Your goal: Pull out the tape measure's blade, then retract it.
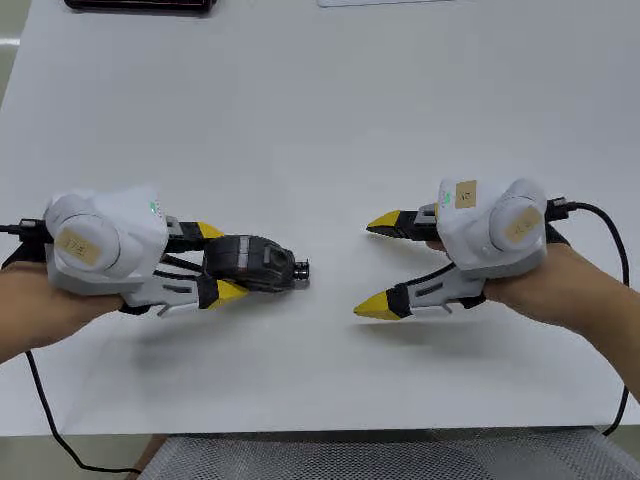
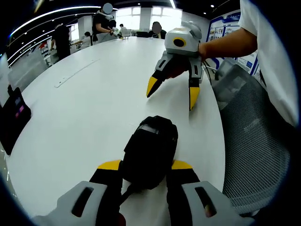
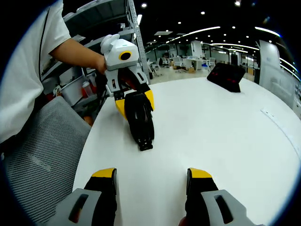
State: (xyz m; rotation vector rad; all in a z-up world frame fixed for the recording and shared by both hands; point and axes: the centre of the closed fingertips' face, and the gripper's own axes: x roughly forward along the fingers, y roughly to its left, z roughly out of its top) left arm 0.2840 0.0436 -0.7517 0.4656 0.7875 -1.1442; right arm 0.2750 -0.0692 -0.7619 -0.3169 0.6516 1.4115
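Note:
A black tape measure [image 1: 256, 263] lies on the white table [image 1: 320, 120], its blade end pointing right with no blade drawn out. My left gripper [image 1: 220, 262] is shut on the tape measure [image 2: 150, 150], its yellow-tipped fingers [image 2: 110, 165] pressing both sides of the case. My right gripper [image 1: 381, 265] stands open a short way to the right of the case, its fingertips [image 3: 104, 173] spread with nothing between them. From the right gripper view the tape measure [image 3: 140, 115] sits ahead, held by the left gripper [image 3: 134, 101]. The right gripper [image 2: 171, 92] faces me in the left gripper view.
A black flat object [image 1: 140, 5] lies at the table's far edge, seen as a dark device [image 3: 228, 75] across the table. A mesh chair [image 1: 380, 458] sits at the near edge. Cables [image 1: 610, 250] trail from both grippers. People [image 2: 106, 21] stand far off.

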